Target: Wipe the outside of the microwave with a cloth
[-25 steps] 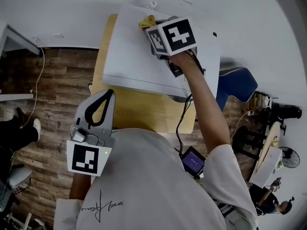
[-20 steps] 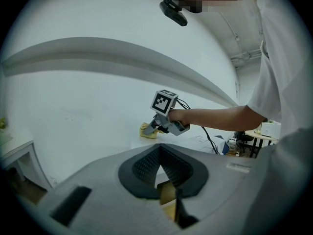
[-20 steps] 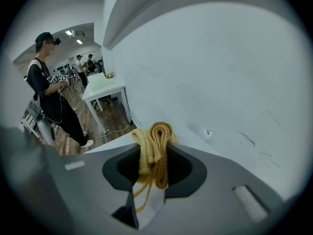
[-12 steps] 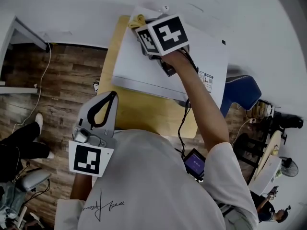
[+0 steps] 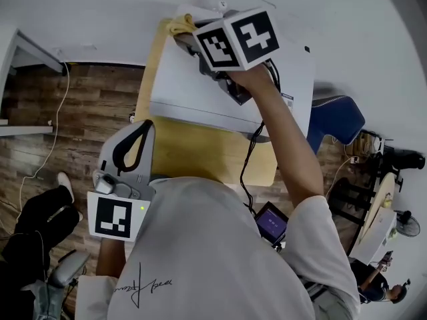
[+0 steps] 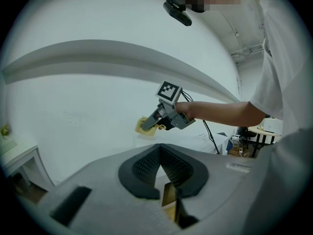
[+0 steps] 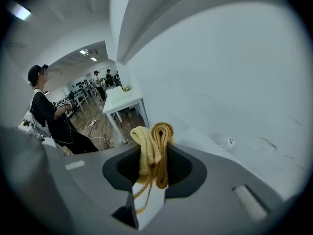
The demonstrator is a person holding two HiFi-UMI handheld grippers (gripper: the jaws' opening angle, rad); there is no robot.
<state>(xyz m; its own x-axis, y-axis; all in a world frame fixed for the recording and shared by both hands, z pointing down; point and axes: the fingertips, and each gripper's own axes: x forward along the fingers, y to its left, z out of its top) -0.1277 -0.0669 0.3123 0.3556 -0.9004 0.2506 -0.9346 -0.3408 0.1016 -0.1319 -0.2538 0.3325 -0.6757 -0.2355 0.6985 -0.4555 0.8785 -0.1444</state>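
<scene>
- R gripper (image 5: 185,37) is clamped on the yellow cloth (image 5: 175,25); the folded wad stands betw the jaws in the right gripper view
- Cloth sits at the far-left corner of the microwave (image 5: 193,92) top, close to the wall (image 5: 100,19), and laps over the left edge
- L gripper (image 5: 143,129) hangs idle by my torso, well apart from the work, jaws narrow w/ nothing betw them
- Microwave stands on the wooden table (image 5: 200,155)
- Step in hand, as I judge it: wiping the top panel
- To do it well, I keep the wad pressed flat, not on its edge
- I run overlapping strokes from the wall side toward the front
- I carry each stroke over the corner onto the left side panel
- I keep the grip firm so the cloth doesn't pull out
- Vs 0.5 s ago: cloth has moved left, from just inside the corner to over the edge
- R marker cube sits higher in the head view; L gripper is in abt the same place
</scene>
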